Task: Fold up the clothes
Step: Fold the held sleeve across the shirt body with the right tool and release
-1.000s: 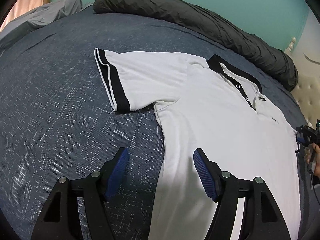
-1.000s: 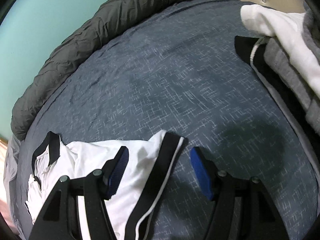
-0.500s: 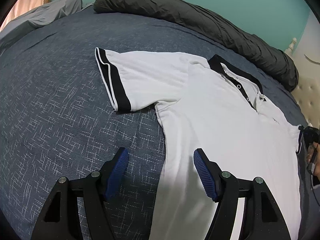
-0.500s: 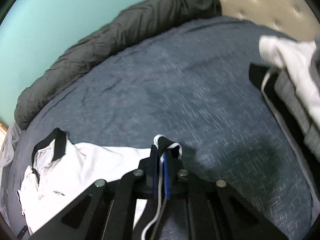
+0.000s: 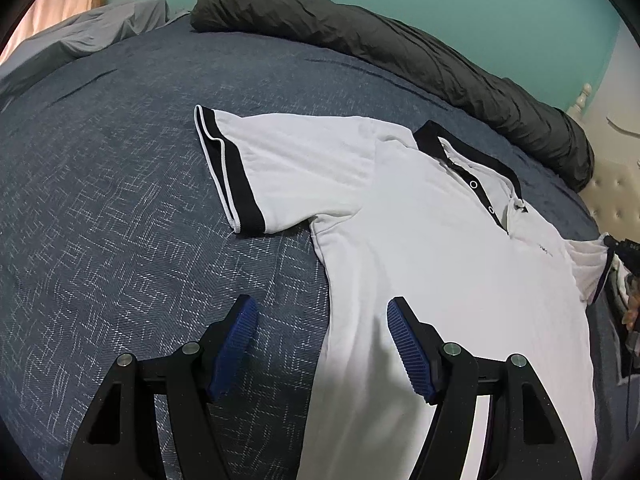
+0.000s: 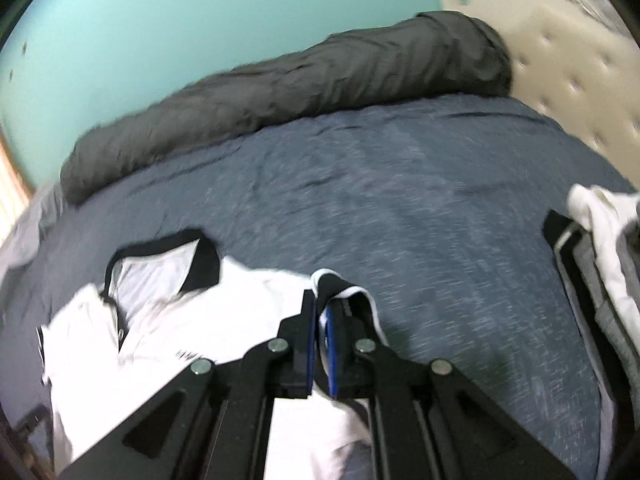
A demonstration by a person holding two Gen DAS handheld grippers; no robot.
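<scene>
My right gripper [image 6: 319, 334] is clamped on the black-banded cuff of the polo shirt's [image 5: 440, 264] right sleeve [image 6: 340, 284] and has it raised a little off the bedspread [image 5: 120, 220] — the first fold is only starting. My left gripper [image 5: 320, 332] hangs with its jaws well apart over the shirt's left side seam, one pad above the bedspread and one above the white cloth, gripping nothing. The shirt lies face up in the middle of the bed, collar [image 5: 468, 152] toward the far side, and its left sleeve [image 5: 272, 172] lies flat and spread. Both side folds and the final fold are still ahead, I judge. A heap of other clothes [image 6: 600, 248] waits at the right edge — how many pieces I cannot tell. The right view is blurred, and the shirt's hem is cut off below both views.
</scene>
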